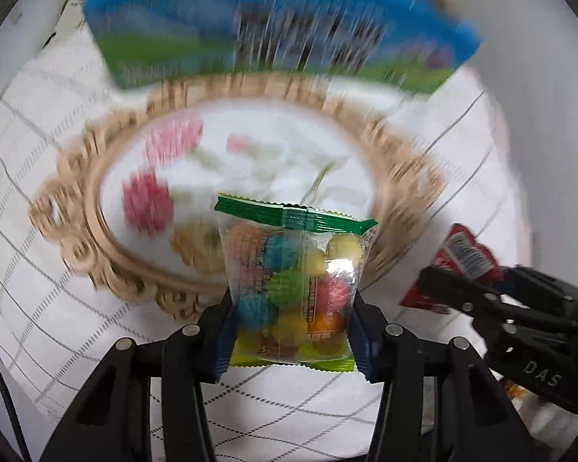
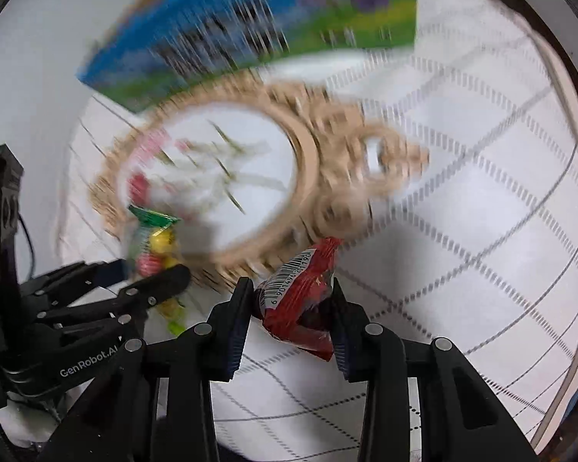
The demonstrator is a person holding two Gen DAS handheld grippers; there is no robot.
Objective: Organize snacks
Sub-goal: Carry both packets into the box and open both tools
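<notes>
My left gripper is shut on a clear candy bag with a green top and coloured balls inside, held above the near rim of an ornate wooden tray with a flower-painted white base. My right gripper is shut on a red snack packet with a barcode, just short of the same tray. The red packet and right gripper also show at the right of the left wrist view. The candy bag and left gripper show at the left of the right wrist view.
A blue and green snack box lies beyond the tray, also seen in the right wrist view. A white quilted cloth with grey grid lines covers the surface. A white wall stands behind. The background is motion-blurred.
</notes>
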